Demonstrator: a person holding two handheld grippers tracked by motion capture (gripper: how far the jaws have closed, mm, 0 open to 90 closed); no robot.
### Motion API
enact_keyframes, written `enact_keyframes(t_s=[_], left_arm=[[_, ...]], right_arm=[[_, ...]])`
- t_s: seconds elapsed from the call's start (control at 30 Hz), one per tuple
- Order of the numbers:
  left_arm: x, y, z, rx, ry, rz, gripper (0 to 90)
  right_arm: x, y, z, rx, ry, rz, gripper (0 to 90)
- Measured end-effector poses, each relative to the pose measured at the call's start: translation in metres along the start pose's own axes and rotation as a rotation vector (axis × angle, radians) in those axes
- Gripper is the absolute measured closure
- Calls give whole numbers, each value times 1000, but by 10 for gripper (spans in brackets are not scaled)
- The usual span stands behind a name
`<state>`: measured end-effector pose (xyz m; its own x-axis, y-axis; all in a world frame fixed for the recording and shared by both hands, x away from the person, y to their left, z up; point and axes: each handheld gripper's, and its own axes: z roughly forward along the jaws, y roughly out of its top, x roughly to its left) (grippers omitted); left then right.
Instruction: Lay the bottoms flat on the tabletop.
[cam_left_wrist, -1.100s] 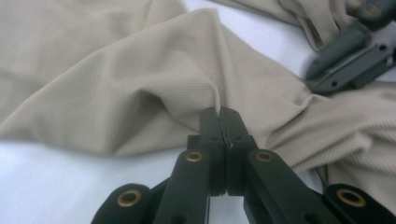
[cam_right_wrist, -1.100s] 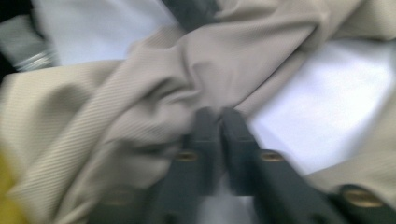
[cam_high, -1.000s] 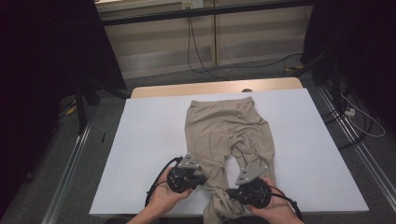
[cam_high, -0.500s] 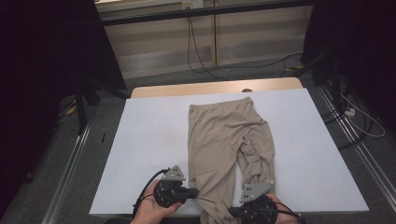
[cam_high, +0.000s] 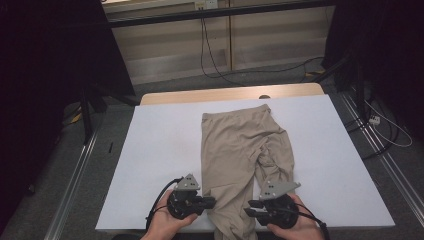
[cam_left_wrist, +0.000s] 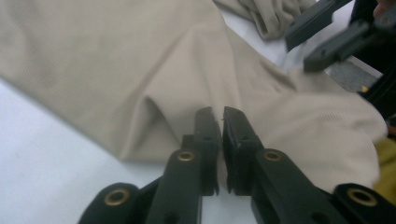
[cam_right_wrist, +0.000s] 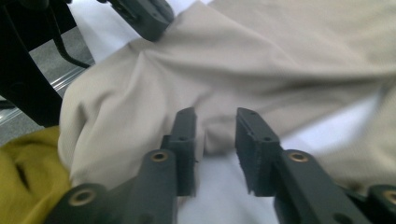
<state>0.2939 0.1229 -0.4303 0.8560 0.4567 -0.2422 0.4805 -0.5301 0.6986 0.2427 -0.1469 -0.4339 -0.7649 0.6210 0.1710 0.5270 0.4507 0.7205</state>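
trousers (cam_high: 243, 155) are being pinched at the near leg: the left gripper (cam_left_wrist: 221, 122) is staying clamped on a fold of fabric, while the right gripper (cam_right_wrist: 215, 128) has just been opening, cloth lying loose between its jaws, probably letting go after a tug to straighten. they're lying on the white table (cam_high: 150, 165), long axis running away from the person, waistband pointing far.

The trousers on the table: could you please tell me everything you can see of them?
The trousers are beige, of a thin knit-looking cloth, lying flat on the white table with the waist at the far end. The left leg lies smooth; the right one is bunched and creased. The near ends hang over the table's front edge. The left gripper meets the left leg's edge with jaws nearly shut; the right gripper, jaws just opening, has cloth between them.
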Motion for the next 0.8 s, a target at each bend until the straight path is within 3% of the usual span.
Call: enact_keyframes(t_s=[0.1,0.2,0.3,0.4,0.47,0.63,0.8], left_arm=[[5,5,1,-13,11,-5,881],[13,4,-1,-30,37,-26,821],[24,1,-5,-39,81,-47,745],[35,-1,-5,-38,118,-79,695],[39,-2,-4,-23,136,-78,674],[43,-3,6,24,177,-81,614],[44,2,15,26,201,-64,551]], right_arm=[[0,9,16,29,16,-21,605],[0,9,31,66,-15,-28,497],[4,5,33,58,-80,-90,605],[4,6,31,64,-97,-97,859],[1,6,28,60,-88,-81,878],[-14,7,8,-9,-74,-13,887],[-34,8,-11,-64,-120,18,887]])
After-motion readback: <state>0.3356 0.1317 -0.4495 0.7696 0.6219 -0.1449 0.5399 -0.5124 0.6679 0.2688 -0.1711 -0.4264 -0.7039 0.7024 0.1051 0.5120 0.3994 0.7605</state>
